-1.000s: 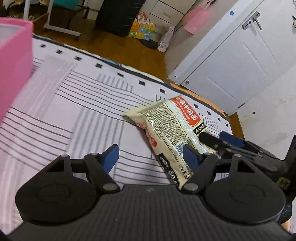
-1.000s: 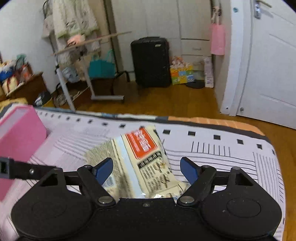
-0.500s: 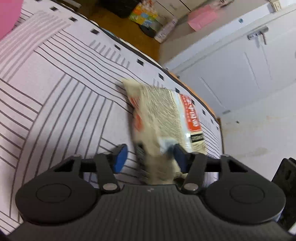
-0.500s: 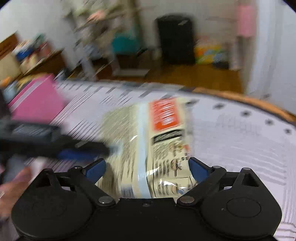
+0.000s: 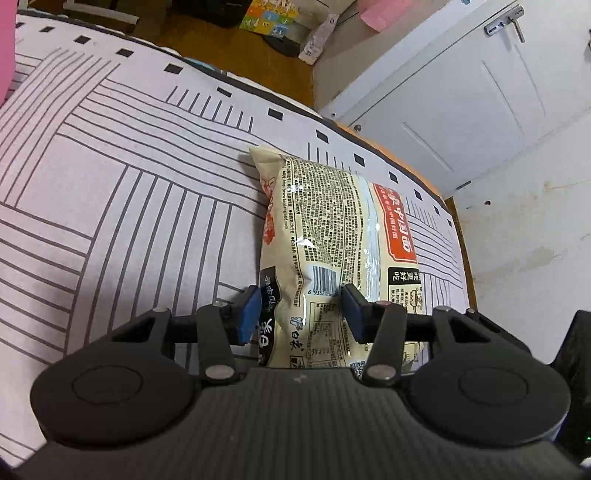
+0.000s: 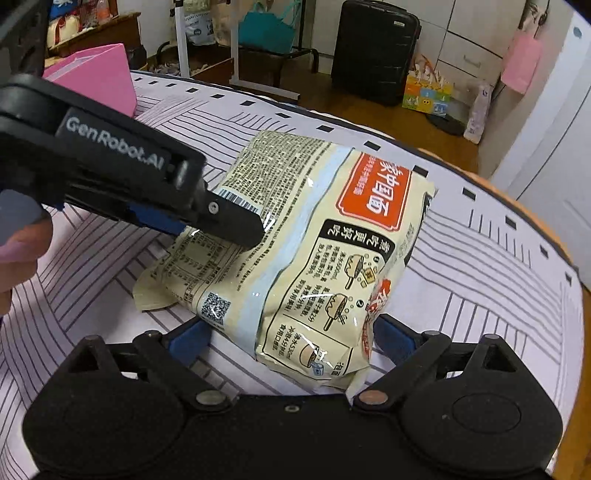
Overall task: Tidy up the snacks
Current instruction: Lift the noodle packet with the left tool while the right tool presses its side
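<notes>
Glossy crinkled plastic noodle packet with glare spots, matt striped cloth bedsheet, matt black plastic left gripper with ribbed body at 6 o'clock, shiny metal door handle at 1 o'clock, polished wood floor

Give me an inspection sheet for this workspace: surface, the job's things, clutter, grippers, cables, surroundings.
Surface: striped bedsheet, white with dark lines and small black squares along the edge.
Job's things: noodle packet, beige with a red label, back side up, one end raised off the sheet; pink box at the far left of the bed.
Clutter: nothing seen.
Grippers: left gripper closed on the packet's near end, both pads pressing it; right gripper open, its fingers either side of the packet's other end.
Cables: nothing seen.
Surroundings: white door, black suitcase, wooden floor, colourful box.
</notes>
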Demonstrator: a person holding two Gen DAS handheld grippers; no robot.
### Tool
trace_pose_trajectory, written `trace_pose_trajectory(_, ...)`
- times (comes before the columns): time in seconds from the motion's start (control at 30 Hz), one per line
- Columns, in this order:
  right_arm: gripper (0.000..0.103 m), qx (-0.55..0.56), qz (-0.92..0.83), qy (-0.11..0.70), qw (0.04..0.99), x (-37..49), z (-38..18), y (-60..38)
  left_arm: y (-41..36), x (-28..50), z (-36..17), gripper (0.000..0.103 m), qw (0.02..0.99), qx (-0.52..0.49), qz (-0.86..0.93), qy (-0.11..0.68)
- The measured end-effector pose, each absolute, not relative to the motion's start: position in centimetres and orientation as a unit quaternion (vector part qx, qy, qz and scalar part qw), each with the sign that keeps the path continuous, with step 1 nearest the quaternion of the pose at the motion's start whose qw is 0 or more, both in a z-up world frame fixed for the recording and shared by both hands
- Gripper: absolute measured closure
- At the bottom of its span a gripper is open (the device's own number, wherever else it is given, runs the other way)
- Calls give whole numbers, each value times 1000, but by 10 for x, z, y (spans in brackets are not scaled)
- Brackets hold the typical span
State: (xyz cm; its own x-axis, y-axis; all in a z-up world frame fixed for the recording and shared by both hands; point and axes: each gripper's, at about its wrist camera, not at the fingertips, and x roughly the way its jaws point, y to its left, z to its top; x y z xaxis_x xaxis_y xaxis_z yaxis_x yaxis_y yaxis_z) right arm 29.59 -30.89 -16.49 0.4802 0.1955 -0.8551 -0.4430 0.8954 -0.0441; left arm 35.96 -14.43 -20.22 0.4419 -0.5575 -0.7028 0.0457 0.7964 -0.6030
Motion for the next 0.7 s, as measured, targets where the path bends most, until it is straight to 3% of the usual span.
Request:
trace_pose_trajectory(0.57, 0, -94, 181, 420, 884, 290, -178, -305, -154, 349, -200, 58, 829, -215, -216, 469)
trace_pose_trajectory(0.7, 4, -91, 165, 418, 889, 289, -174, -303, -158, 348, -195, 58, 833, -197, -222, 468)
